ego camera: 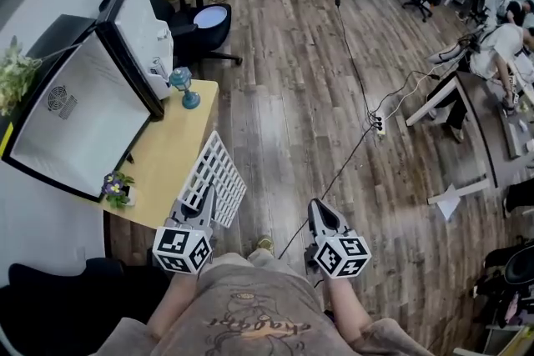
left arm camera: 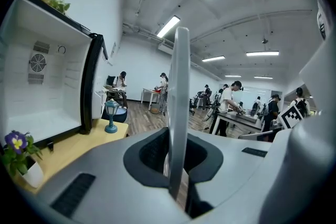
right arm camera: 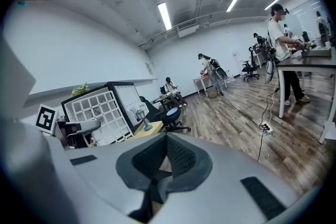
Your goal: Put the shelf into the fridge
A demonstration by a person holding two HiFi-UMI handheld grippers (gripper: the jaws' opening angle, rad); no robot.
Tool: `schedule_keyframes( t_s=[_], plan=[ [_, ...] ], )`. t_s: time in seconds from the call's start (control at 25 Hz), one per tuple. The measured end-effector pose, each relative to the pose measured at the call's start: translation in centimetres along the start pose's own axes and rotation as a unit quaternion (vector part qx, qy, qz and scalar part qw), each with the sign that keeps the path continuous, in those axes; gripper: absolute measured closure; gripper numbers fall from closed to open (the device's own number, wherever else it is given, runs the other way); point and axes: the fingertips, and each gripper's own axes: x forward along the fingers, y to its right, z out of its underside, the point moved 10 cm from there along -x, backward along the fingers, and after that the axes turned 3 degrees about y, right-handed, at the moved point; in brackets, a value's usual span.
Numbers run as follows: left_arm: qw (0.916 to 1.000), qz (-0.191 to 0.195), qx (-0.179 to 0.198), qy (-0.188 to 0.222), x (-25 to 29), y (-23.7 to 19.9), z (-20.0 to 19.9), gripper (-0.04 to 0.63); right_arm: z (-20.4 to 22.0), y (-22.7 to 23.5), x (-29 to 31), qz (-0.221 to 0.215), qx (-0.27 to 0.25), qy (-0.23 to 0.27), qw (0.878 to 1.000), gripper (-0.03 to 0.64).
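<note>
You stand on a wood-plank floor (ego camera: 292, 96) in an open office, with a pale wooden table (ego camera: 171, 154) at your left. On it the fridge (ego camera: 79, 117) gapes open, its white inside bare, a small potted flower (ego camera: 117, 186) and a blue lamp (ego camera: 184, 87) near it. Your left gripper (ego camera: 198, 203) is clamped on the white grid shelf (ego camera: 215, 178), held on edge over the table's near corner, apart from the fridge. Your right gripper (ego camera: 318, 211) is fully closed on nothing, above the floor.
</note>
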Motion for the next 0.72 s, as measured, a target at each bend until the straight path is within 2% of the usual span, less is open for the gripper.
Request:
schedule_keyframes(
  t_s=[0.2, 0.44, 0.72],
  plan=[
    [0.9997, -0.008, -0.022, 0.005, 0.6, -1.3, -0.3, 0.551, -0.6, -0.5, 2.1, -0.015, -0.004, -0.01, 1.0, 0.618],
    [0.9992, -0.024, -0.028, 0.015, 0.3, -3.2, -1.1, 0.552, -1.2, -2.5, 4.5, -0.044, -0.006, -0.018, 0.999, 0.618],
    [0.995, -0.07, -0.054, 0.046, -1.9, -6.6, -2.3, 0.551, -1.7, -5.8, 9.0, -0.104, -0.022, -0.036, 0.994, 0.618]
  ],
)
